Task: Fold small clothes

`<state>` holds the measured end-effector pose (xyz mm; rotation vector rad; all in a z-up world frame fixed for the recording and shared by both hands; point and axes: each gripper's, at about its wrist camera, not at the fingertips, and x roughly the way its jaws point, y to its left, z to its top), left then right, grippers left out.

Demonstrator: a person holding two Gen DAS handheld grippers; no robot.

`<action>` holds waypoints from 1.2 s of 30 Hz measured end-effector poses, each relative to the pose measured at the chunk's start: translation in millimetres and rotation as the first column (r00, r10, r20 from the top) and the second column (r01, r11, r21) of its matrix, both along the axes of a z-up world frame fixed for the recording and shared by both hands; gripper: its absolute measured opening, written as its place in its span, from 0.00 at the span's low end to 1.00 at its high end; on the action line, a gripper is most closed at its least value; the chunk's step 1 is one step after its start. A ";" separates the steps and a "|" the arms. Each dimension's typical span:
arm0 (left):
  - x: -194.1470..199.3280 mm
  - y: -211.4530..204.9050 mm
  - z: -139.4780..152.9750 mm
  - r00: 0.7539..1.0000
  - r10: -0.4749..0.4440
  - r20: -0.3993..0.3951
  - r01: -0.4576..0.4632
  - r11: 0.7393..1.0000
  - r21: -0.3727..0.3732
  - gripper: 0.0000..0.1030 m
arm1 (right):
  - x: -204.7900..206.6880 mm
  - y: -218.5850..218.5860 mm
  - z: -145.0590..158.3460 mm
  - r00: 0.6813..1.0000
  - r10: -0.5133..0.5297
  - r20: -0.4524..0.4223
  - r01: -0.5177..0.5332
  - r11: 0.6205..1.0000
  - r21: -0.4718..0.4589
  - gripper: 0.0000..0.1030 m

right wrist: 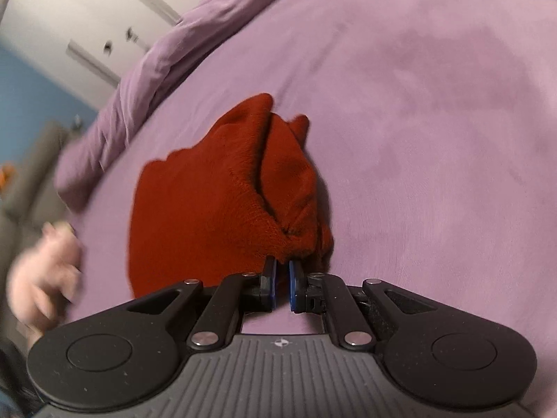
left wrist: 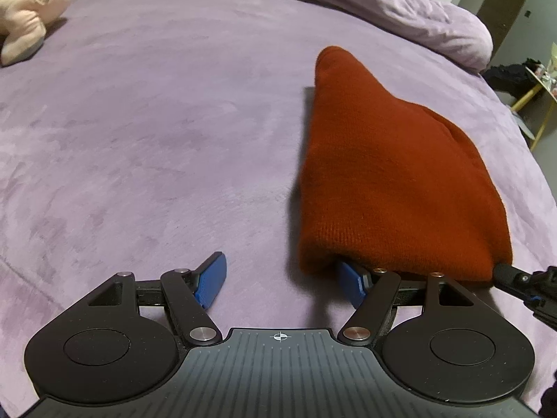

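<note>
A rust-red knit hat [left wrist: 390, 174] lies on the purple bed cover [left wrist: 156, 139], bunched into a peak at its far end. My left gripper [left wrist: 280, 264] stands open just left of the hat's near hem. Its right fingertip [left wrist: 351, 278] is tucked under that hem, and its left fingertip [left wrist: 210, 278] rests over bare cover. In the right wrist view, my right gripper [right wrist: 282, 263] is shut on a gathered fold of the hat [right wrist: 222, 191] at its near edge. The tip of the right gripper [left wrist: 503, 273] also shows at the hat's right corner.
A pale pink plush toy [left wrist: 28, 7] lies at the far left of the bed and shows blurred as the plush toy [right wrist: 45, 271] in the right wrist view. A rumpled purple duvet [left wrist: 400, 7] runs along the far edge. A yellow-legged stand [left wrist: 536, 97] is beyond the bed's right side.
</note>
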<state>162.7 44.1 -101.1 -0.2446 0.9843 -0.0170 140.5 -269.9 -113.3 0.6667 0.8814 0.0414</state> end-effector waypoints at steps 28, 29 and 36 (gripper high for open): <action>-49.1 -14.3 60.4 1.000 -0.027 0.002 0.026 0.983 0.181 0.95 | -59.6 90.0 73.8 0.957 0.273 -0.099 -0.288 0.842 -0.456 0.90; -49.4 -15.2 62.7 0.999 -0.045 0.000 0.045 0.982 0.181 0.95 | -57.9 93.2 77.1 0.957 0.270 -0.106 -0.287 0.835 -0.468 0.96; -41.3 -22.7 64.3 0.991 -0.116 -0.062 0.129 0.956 0.263 0.95 | -49.1 101.9 87.7 0.964 0.230 -0.135 -0.267 0.819 -0.507 0.96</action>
